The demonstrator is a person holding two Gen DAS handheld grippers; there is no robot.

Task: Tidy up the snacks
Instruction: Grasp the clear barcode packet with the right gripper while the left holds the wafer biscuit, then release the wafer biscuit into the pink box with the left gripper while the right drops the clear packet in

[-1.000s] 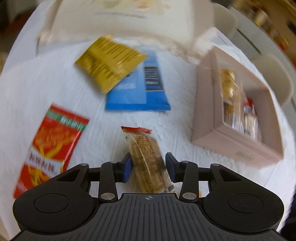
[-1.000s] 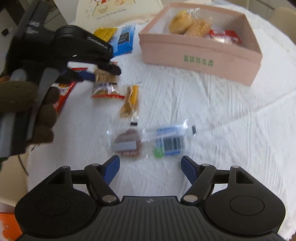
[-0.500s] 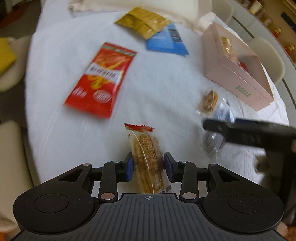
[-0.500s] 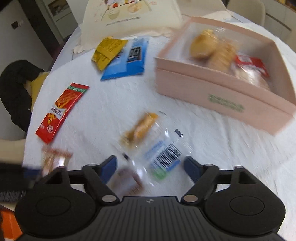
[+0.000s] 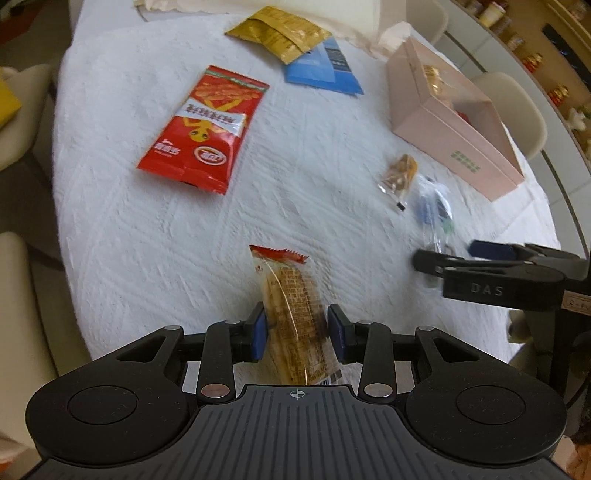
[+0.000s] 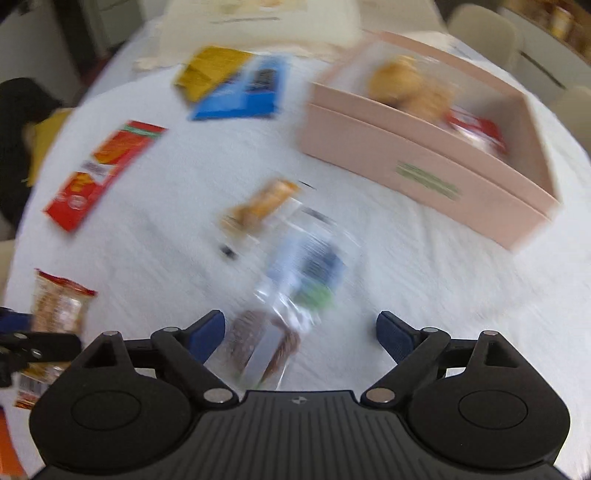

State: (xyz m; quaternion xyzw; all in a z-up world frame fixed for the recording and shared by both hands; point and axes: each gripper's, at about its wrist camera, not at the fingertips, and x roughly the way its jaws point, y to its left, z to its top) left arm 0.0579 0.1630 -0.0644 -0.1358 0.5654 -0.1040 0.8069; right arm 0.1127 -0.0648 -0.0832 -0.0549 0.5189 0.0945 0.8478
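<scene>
My left gripper is shut on a clear-wrapped wafer biscuit pack with a red top seal, held above the white tablecloth. The same wafer pack shows at the left edge of the right wrist view. My right gripper has its jaws opening wide over a clear packet with a brown cookie; the pads do not touch it. That right gripper appears at the right of the left wrist view. A pink open box holds several snacks.
On the cloth lie a red snack bag, a gold packet, a blue packet, a small orange-brown packet and a clear blue-labelled packet. Pale chairs ring the round table.
The left gripper has carried the wafer pack back toward the near table edge, away from the box. The right gripper's jaws have spread wider and it has swung over the clear packets.
</scene>
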